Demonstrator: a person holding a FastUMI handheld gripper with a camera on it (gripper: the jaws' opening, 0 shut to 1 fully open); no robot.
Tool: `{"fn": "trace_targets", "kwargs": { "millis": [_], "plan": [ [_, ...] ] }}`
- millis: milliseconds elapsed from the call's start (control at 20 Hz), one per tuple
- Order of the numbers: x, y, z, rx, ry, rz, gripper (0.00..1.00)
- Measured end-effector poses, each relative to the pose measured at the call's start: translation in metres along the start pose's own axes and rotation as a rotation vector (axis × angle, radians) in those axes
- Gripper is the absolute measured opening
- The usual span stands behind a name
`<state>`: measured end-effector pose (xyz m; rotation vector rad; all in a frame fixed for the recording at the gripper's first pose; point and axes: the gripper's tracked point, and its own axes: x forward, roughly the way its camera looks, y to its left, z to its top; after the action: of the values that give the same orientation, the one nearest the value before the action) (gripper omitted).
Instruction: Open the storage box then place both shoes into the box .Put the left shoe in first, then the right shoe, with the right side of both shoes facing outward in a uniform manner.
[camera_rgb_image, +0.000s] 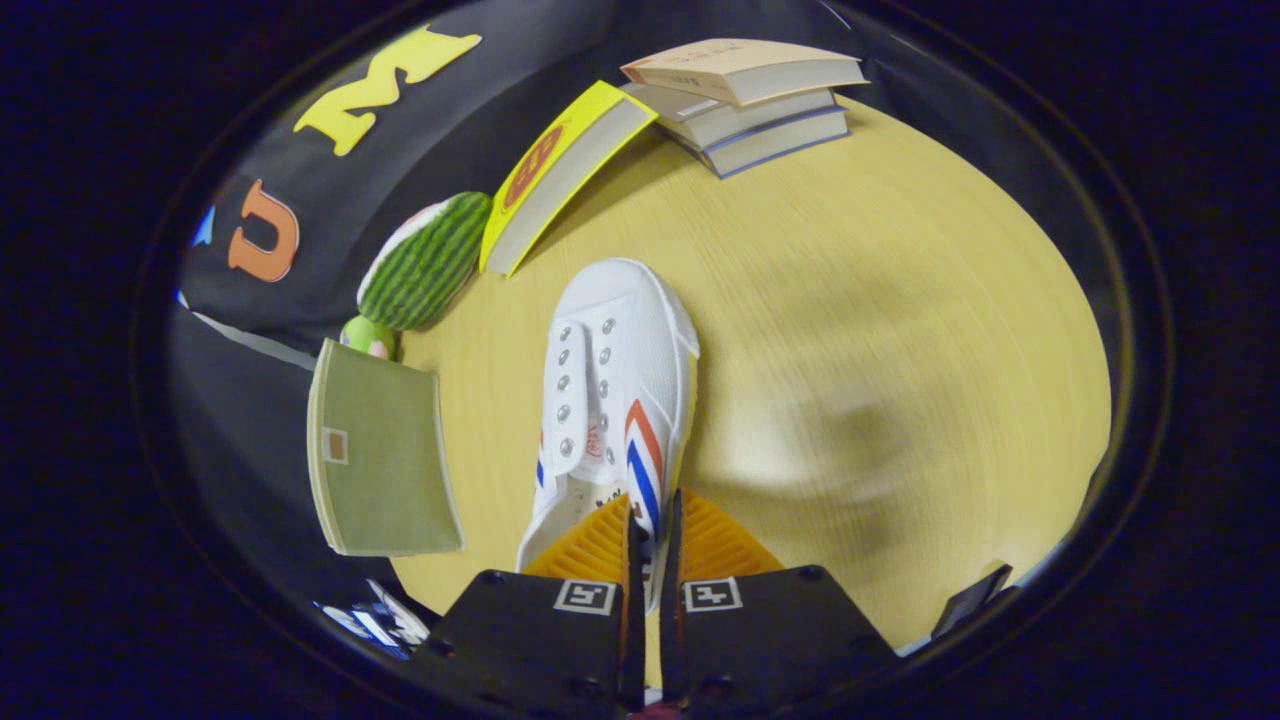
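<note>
A pale wooden bench (850, 300) carries a stack of three books (750, 100) at its far side. Just beside the stack, a yellow-covered book (560, 170) stands tilted on its edge. Next to that book lies a watermelon-striped plush toy (425, 262), green with dark stripes, against the black cloth wall. A small green and pink thing (367, 335) sits just below the plush toy; what it is cannot be told.

A pale wooden table (900, 300) carries a white shoe (615, 390) pointing away, its heel nipped between the closed fingers of the gripper (650, 525). Beyond lie a yellow book (560, 175), stacked books (755, 100), a watermelon toy (425, 260), and a green box (380, 455) beside the shoe.
</note>
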<state>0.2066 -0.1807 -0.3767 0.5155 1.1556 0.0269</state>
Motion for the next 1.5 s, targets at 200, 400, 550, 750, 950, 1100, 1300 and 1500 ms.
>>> {"fn": "trace_targets", "kwargs": {
  "millis": [200,400,550,750,950,1100,1300,1500],
  "plan": [
    [-0.029,0.031,0.001,-0.060,-0.043,-0.017,0.12],
    [-0.050,0.087,-0.003,-0.119,-0.083,0.058,0.11],
    [-0.064,0.127,-0.006,-0.144,-0.113,0.078,0.11],
    [-0.072,0.194,-0.014,-0.171,-0.148,0.165,0.11],
    [-0.064,0.253,-0.025,-0.180,-0.146,0.201,0.11],
    [-0.052,0.294,-0.035,-0.202,-0.162,0.206,0.11],
    [-0.031,0.341,-0.049,-0.188,-0.164,0.272,0.11],
    [-0.009,0.357,-0.053,-0.230,-0.210,0.228,0.11]
  ]
}}
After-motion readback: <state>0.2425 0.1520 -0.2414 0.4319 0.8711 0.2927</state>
